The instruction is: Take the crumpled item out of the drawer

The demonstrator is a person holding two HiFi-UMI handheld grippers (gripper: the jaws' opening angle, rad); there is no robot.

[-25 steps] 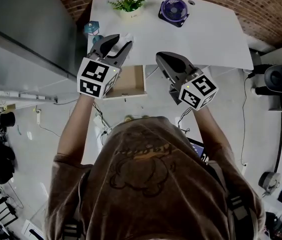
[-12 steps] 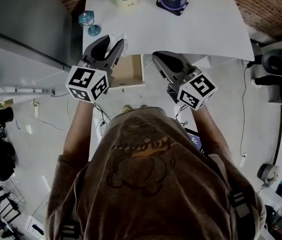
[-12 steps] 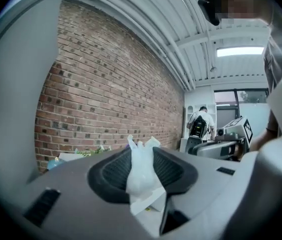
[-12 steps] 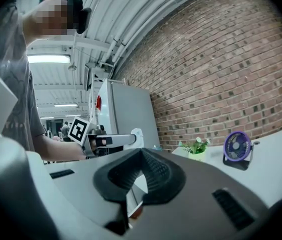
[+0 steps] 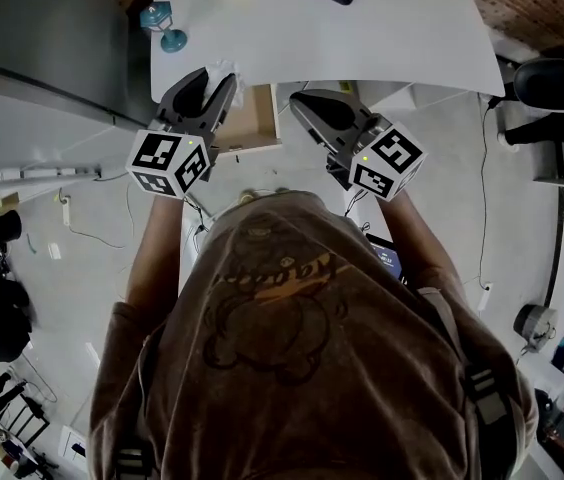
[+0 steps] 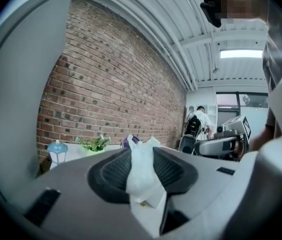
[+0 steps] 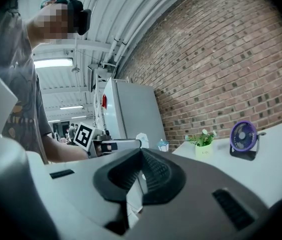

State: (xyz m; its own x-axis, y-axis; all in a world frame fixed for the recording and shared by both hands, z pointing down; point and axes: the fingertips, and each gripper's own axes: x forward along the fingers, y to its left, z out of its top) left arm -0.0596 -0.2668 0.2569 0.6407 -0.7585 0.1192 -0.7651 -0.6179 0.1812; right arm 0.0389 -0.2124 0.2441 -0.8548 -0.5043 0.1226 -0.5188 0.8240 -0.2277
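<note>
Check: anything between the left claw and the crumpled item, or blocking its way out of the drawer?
Nothing visible. The left claw is shut directly on the white crumpled item. Head view shows it up by the table edge, beside the open drawer, nothing in its path.

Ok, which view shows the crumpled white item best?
Left gripper view: the crumpled white item sits centre frame, pinched in the left gripper. Head view shows only a white tip; right gripper view a distant speck.

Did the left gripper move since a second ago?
Yes. The left gripper, shut on the crumpled item, pulled back toward the person, farther from the lantern.
</note>
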